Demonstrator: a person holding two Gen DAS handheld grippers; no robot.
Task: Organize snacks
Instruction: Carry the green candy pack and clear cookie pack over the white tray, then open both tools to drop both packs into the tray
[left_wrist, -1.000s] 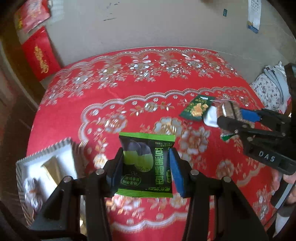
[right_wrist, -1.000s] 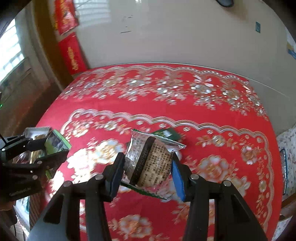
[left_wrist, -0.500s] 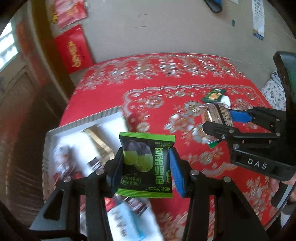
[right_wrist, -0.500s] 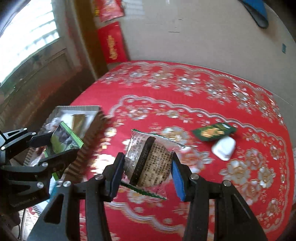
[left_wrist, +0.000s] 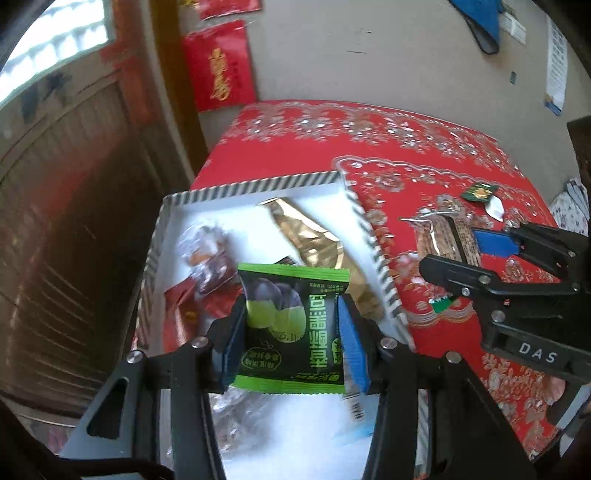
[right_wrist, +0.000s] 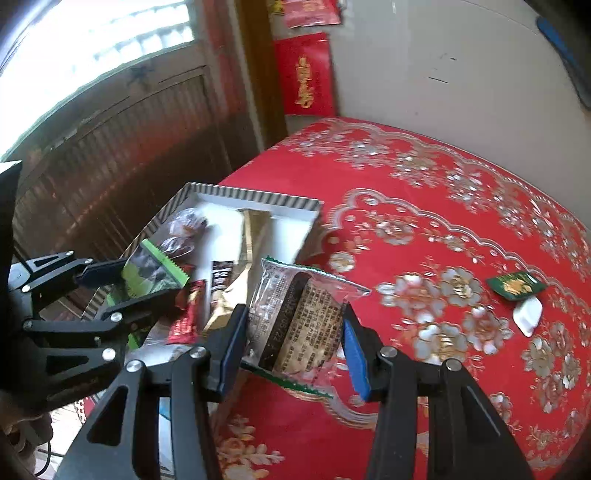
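Note:
My left gripper (left_wrist: 291, 336) is shut on a green and black snack packet (left_wrist: 291, 328) and holds it above the striped-rim white box (left_wrist: 258, 186). The box holds a gold packet (left_wrist: 310, 232), red wrappers and clear-wrapped sweets. My right gripper (right_wrist: 293, 341) is shut on a clear-wrapped brown cake packet (right_wrist: 299, 317) and holds it above the red tablecloth just right of the box (right_wrist: 258, 195). The right gripper also shows in the left wrist view (left_wrist: 465, 254), and the left gripper in the right wrist view (right_wrist: 147, 277).
A dark green sachet (right_wrist: 515, 284) and a small white packet (right_wrist: 528, 315) lie on the red flowered tablecloth (right_wrist: 443, 206) at the right. A wall with red paper hangings (right_wrist: 306, 74) and a wooden door stand behind. The table edge drops off left of the box.
Both grippers have swung left with their packets. The left one has moved from over the tablecloth to over the box; the right one has come up beside the box.

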